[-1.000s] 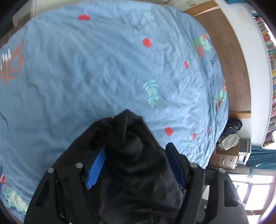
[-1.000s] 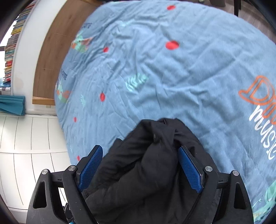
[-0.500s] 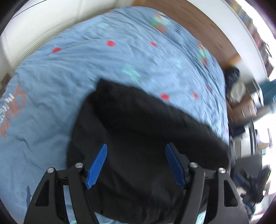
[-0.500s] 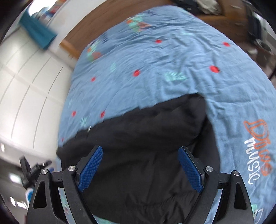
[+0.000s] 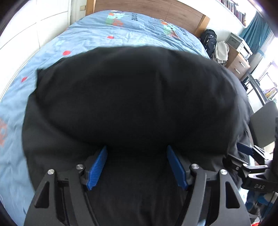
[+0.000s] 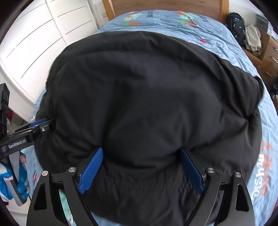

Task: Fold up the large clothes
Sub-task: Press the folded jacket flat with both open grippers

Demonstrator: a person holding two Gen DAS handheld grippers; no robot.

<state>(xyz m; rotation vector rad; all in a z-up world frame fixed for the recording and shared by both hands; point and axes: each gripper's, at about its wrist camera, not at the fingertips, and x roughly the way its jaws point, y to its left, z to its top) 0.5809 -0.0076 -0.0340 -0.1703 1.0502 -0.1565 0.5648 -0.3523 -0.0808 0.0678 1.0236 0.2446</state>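
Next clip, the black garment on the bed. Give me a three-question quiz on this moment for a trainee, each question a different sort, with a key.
1. True or false: the black garment lies on a blue printed bedspread.
2. Multiple choice: what stands beside the bed near the wooden headboard? A) a black backpack B) a floor lamp C) a bicycle
3. Fill in: in the right wrist view, the left gripper enters from the picture's ____ edge.

Key
1. True.
2. A; it stands by the wooden drawer unit.
3. Left; it meets the garment's edge, while cloth fills the space between the blue pads of the right gripper.
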